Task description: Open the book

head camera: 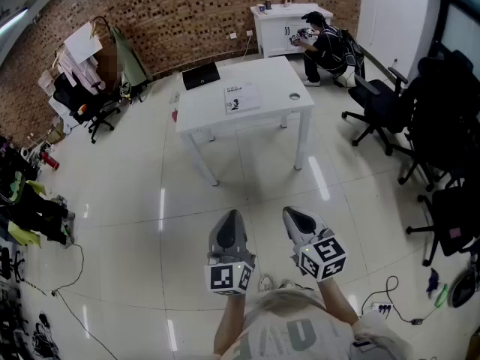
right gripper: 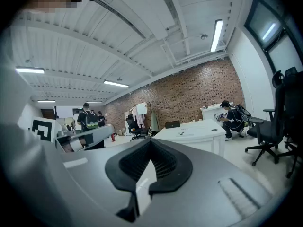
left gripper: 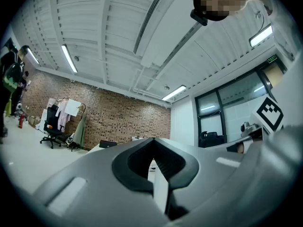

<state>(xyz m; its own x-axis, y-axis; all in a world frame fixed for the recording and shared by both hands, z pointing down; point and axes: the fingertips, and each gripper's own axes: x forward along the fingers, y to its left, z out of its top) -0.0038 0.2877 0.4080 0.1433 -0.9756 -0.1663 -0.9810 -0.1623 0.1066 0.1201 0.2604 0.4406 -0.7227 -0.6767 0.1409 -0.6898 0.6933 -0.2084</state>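
This looks like the approach step. The left gripper [head camera: 231, 217] and right gripper [head camera: 292, 216] are both closed and empty, held over the floor well short of the table [head camera: 274, 77]. The book [head camera: 241, 98] lies mid-table, apparently shut. Next, walk up and catch the cover's edge.

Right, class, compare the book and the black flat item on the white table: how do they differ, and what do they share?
Colour: the book has a white cover with dark print; the black flat item is plain black. Place: the book lies near the table's middle; the black flat item sits by its far left corner. Both lie flat, untouched.
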